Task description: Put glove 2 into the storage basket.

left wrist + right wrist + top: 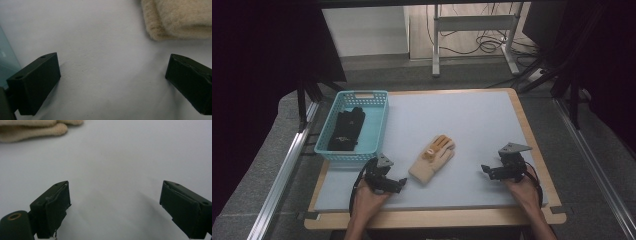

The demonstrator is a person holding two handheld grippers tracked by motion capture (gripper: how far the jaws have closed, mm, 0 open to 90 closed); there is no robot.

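Note:
A cream and orange knitted glove (432,159) lies flat in the middle of the pale table mat (472,125). My left gripper (398,183) rests low at the glove's cuff end, open, with bare mat between its jaws; the fuzzy cuff (180,20) shows at the top right of the left gripper view. To the glove's right my right gripper (484,170) stands open over bare mat, well apart from the glove, whose fingers (32,130) show at the top left of the right gripper view. Nothing is held by either gripper.
A light blue basket (377,131) stands at the table's left back corner with a black glove (347,131) inside. The wooden table edge (437,217) runs along the front. Metal rails and desk legs stand beyond the table.

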